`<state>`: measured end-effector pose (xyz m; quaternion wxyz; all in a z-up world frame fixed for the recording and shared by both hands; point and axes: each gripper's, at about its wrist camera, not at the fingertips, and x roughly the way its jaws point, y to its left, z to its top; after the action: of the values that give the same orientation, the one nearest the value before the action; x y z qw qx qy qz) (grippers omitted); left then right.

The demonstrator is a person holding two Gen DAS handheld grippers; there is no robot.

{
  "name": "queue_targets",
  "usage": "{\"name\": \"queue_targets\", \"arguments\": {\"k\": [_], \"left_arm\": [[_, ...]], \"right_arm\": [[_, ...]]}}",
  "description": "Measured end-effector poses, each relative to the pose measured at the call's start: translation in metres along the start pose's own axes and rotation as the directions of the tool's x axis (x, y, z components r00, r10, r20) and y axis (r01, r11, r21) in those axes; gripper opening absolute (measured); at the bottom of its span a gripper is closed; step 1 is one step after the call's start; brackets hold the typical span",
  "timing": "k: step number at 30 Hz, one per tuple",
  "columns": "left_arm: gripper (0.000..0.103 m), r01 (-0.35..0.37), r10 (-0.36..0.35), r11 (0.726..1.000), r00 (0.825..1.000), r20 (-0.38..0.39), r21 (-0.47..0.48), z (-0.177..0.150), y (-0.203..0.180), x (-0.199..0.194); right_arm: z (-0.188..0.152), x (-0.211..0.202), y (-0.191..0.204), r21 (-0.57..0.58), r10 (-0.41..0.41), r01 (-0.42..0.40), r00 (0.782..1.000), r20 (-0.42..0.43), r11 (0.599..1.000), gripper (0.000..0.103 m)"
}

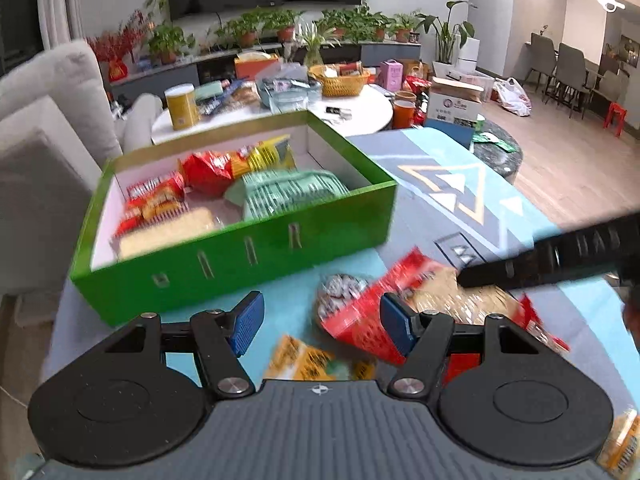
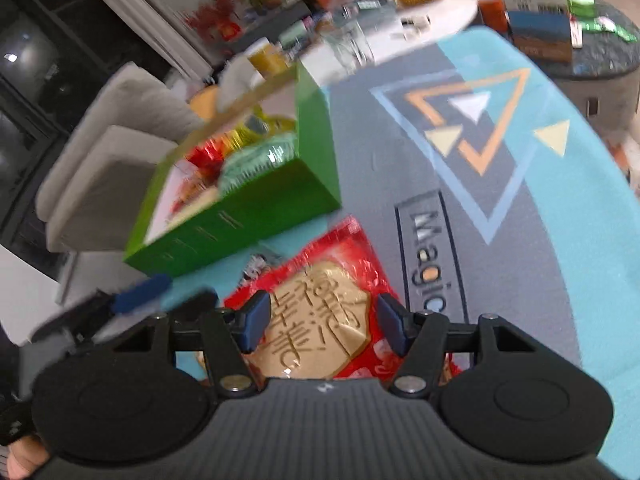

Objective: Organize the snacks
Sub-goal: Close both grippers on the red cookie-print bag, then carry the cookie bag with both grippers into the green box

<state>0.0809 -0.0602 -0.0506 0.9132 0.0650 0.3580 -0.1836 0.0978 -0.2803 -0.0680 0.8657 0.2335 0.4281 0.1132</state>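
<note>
Now two handheld grippers hover over a bench covered by a blue-and-grey printed mat, where snacks are being sorted. A green box with a white lining stands at the left of the mat and holds red packets, a yellow packet, a pale green packet and a cream-coloured pack. Just in front of the box's near right corner lies a large red snack bag with a gold panel and printed characters; a small patterned packet peeks from under its left edge, and an orange packet lies nearer the camera.

The right gripper hangs above the red bag, its blue pads standing apart on either side of the gold panel and not pressing on it. The left gripper is also apart, with nothing between its pads; its right pad overlaps the red bag's edge in the left wrist view, and whether it touches cannot be told. Behind the bench, a round white table carries a yellow canister and a woven basket.
</note>
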Motion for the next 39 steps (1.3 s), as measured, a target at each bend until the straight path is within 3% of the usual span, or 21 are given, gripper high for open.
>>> {"name": "queue_targets", "arguments": {"k": [2,6,8,15,21,28,32,35,39], "left_arm": [[0.062,0.042,-0.043,0.999,0.999,-0.03,-0.022,-0.004,-0.002,-0.003],[0.066,0.137,-0.14,0.989,0.988,-0.071,-0.048,-0.011,-0.011,-0.005],[0.066,0.167,-0.171,0.985,0.981,-0.091,-0.05,-0.012,-0.018,-0.002],[0.069,0.149,-0.154,0.988,0.982,-0.114,-0.05,-0.011,-0.03,0.011],[0.07,0.14,-0.147,0.988,0.981,-0.128,-0.06,-0.012,-0.027,0.009],[0.073,0.199,-0.206,0.977,0.974,-0.091,-0.079,-0.005,-0.033,-0.003],[0.073,0.186,-0.195,0.98,0.968,-0.155,-0.072,-0.006,-0.044,0.023],[0.079,0.191,-0.214,0.973,0.96,-0.183,-0.133,-0.01,-0.043,0.043],[0.071,0.226,-0.253,0.961,0.953,-0.169,-0.16,-0.011,-0.037,0.046]], "right_arm": [[0.005,0.002,-0.005,0.009,-0.009,0.009,1.0,-0.007,1.0,0.047],[0.004,0.015,-0.017,0.037,0.019,-0.017,0.998,-0.053,0.999,0.061],[0.002,0.021,-0.022,0.053,0.022,-0.019,0.997,-0.068,0.998,0.062],[-0.002,0.022,-0.026,0.074,0.032,-0.027,0.997,-0.068,0.997,0.065],[-0.004,0.024,-0.026,0.068,0.046,-0.041,0.997,-0.069,0.997,0.051],[-0.004,0.024,-0.028,0.078,0.05,-0.044,0.996,-0.072,0.996,0.051],[-0.004,0.024,-0.025,0.081,0.04,-0.033,0.996,-0.077,0.996,0.051],[-0.005,0.024,-0.024,0.073,0.031,-0.026,0.997,-0.074,0.997,0.051],[-0.006,0.023,-0.021,0.058,0.032,-0.028,0.997,-0.073,0.998,0.049]]}}
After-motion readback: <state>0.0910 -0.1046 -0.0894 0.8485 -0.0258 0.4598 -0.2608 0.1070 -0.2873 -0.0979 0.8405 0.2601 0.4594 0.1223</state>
